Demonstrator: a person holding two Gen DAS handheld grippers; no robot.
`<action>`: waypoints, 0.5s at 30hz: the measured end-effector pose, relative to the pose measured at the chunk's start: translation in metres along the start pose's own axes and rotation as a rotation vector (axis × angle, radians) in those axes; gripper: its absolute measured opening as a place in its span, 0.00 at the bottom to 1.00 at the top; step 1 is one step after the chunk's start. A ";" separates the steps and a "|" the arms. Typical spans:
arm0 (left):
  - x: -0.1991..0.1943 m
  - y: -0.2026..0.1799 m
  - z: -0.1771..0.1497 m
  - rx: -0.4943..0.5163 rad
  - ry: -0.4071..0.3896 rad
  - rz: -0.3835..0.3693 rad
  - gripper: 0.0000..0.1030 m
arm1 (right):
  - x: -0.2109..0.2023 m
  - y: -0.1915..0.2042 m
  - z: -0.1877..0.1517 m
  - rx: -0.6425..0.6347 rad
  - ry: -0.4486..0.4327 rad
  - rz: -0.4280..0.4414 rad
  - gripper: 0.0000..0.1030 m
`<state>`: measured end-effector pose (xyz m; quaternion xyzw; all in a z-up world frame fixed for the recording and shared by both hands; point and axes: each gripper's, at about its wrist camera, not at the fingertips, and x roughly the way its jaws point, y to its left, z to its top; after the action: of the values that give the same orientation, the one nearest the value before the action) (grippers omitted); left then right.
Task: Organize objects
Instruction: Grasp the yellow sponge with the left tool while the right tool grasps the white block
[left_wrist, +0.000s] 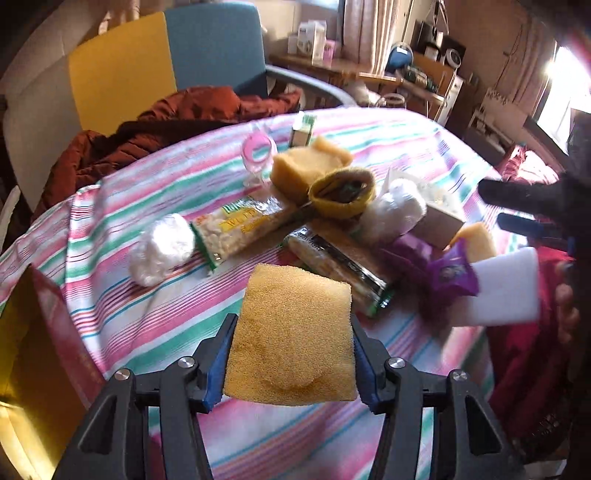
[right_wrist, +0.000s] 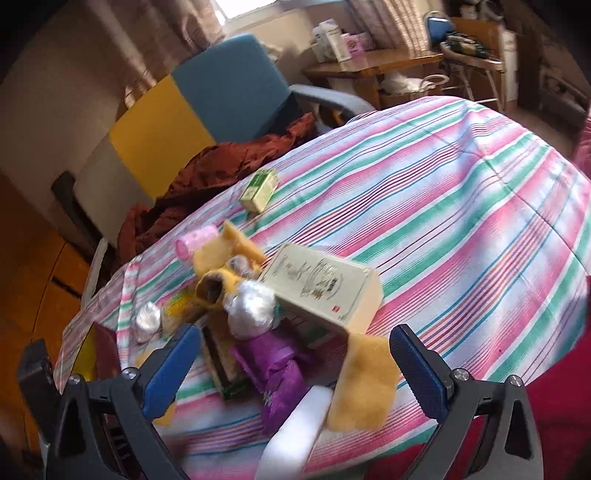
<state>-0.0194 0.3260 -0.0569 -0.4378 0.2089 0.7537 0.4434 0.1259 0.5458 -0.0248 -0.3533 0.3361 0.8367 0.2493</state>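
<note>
Sponge (left_wrist: 291, 339) clamped in left tool (left_wrist: 291, 363); unseen from right.

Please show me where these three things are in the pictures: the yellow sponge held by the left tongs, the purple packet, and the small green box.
yellow sponge (left_wrist: 291, 339), left wrist view, centre of its top face.
purple packet (right_wrist: 275, 363), right wrist view, middle of the wrapper.
small green box (right_wrist: 259, 190), right wrist view, its top face.

A blue and yellow chair (left_wrist: 166, 62) stands at the far side. A rust-red jacket (left_wrist: 177, 114) lies before it. A wooden desk (right_wrist: 373, 61) stands far right.

Yellow sponge (left_wrist: 291, 336) between left fingers (left_wrist: 364, 363)
</note>
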 end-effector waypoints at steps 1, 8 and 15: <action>-0.009 0.001 -0.002 -0.008 -0.015 -0.006 0.55 | 0.000 0.002 -0.001 -0.021 0.015 0.004 1.00; -0.042 0.017 -0.014 -0.072 -0.066 -0.039 0.55 | 0.013 0.011 -0.017 -0.154 0.217 -0.078 0.99; -0.060 0.030 -0.031 -0.111 -0.091 -0.047 0.55 | 0.009 0.015 -0.034 -0.235 0.287 -0.142 0.73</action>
<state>-0.0166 0.2596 -0.0248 -0.4318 0.1363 0.7726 0.4451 0.1248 0.5129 -0.0442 -0.5183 0.2423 0.7916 0.2144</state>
